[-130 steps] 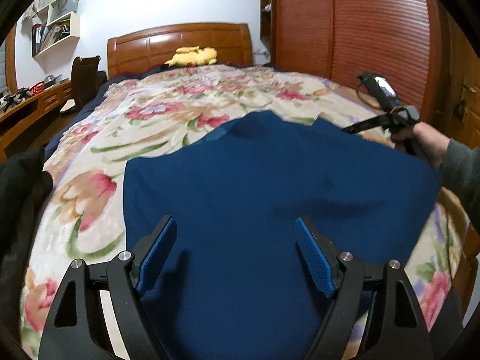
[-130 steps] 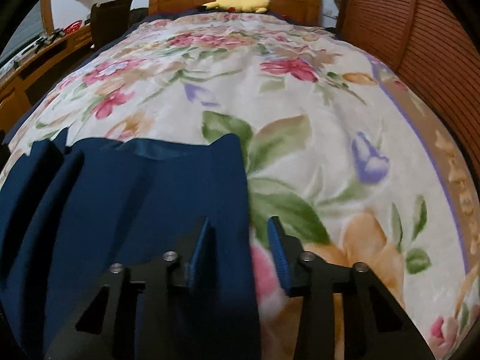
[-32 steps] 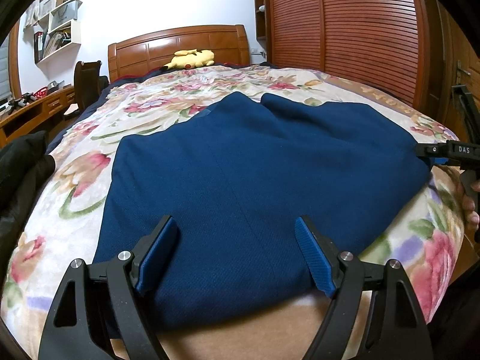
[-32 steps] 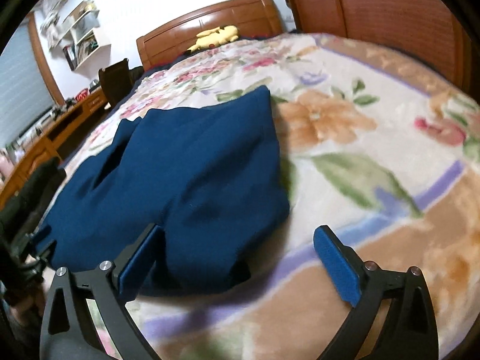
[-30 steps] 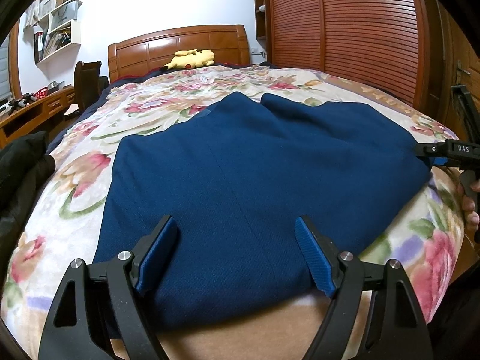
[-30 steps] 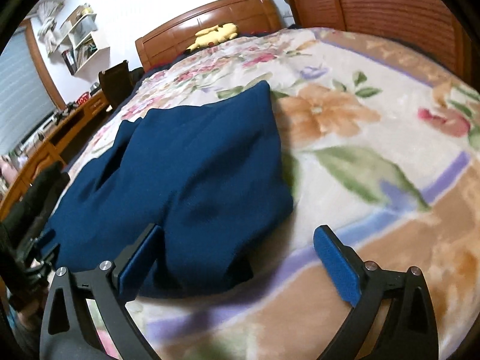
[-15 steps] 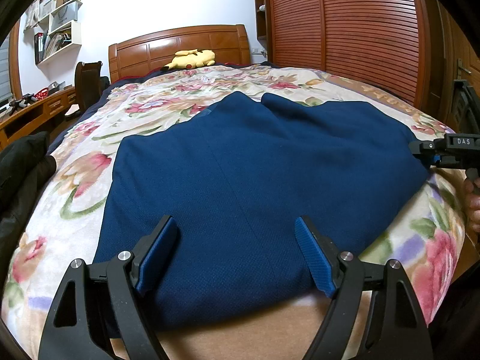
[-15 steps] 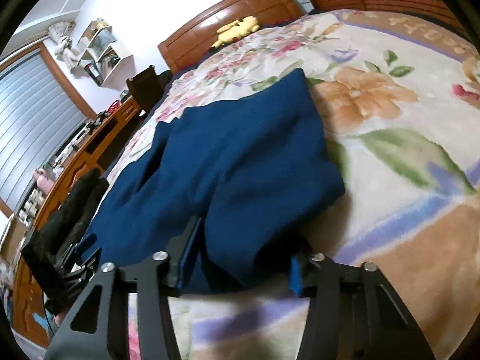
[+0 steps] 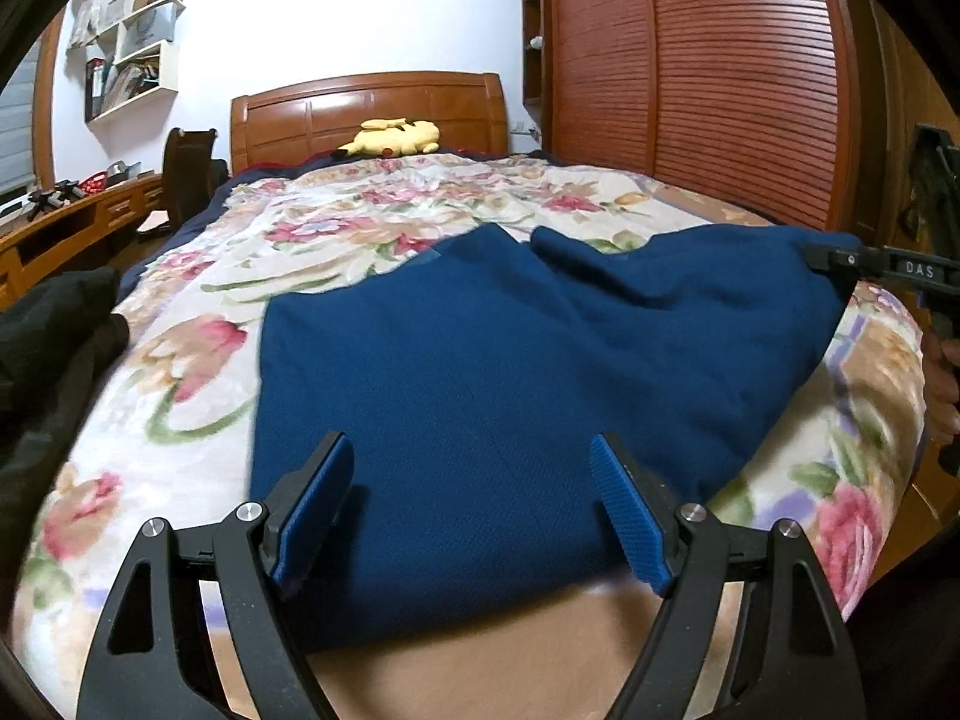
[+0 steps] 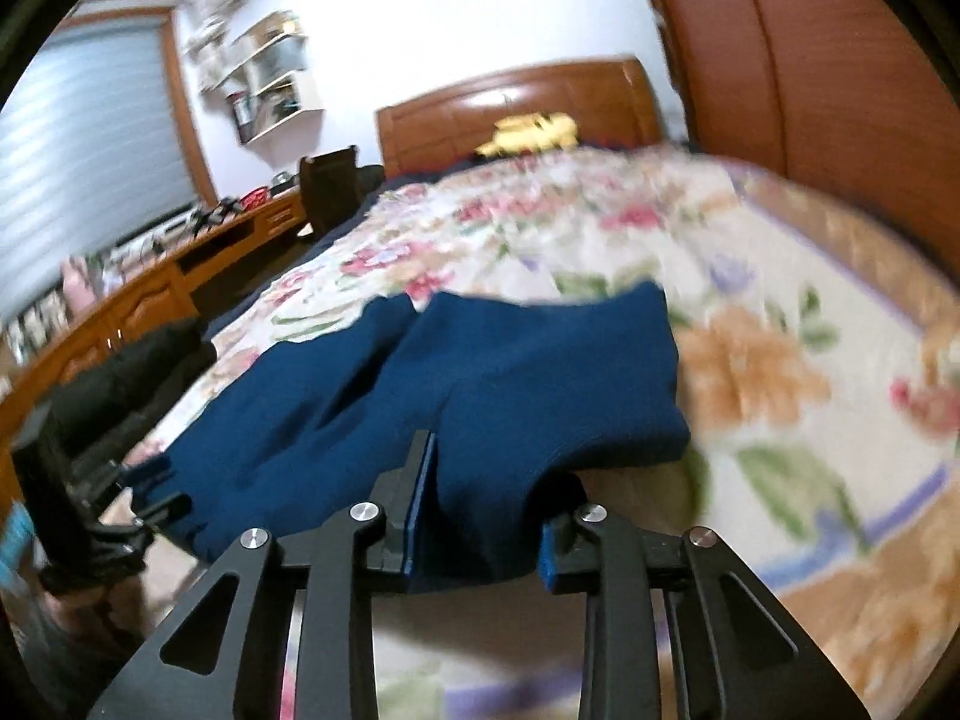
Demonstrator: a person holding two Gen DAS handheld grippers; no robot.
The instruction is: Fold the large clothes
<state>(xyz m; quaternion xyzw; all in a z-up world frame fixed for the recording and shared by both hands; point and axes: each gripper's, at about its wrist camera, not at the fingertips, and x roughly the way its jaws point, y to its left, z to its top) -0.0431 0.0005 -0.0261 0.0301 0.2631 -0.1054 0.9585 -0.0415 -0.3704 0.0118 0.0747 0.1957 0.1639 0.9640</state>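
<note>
Already the garment lay partly folded on the bed, a broad blue slab near the foot edge, its two upper ends pointing toward the headboard. It was still wide, so I judged at least one more fold was left. My right gripper had the right near corner between its pads and was closing on it; the cloth bunched up there, and, though that view was blurred, the pads seemed to press on it. My left gripper hung wide open over the near hem, pads clear of the cloth, angled down at the bed. My right hand sat at the bed's right edge, its gripper aimed in across the garment.
</note>
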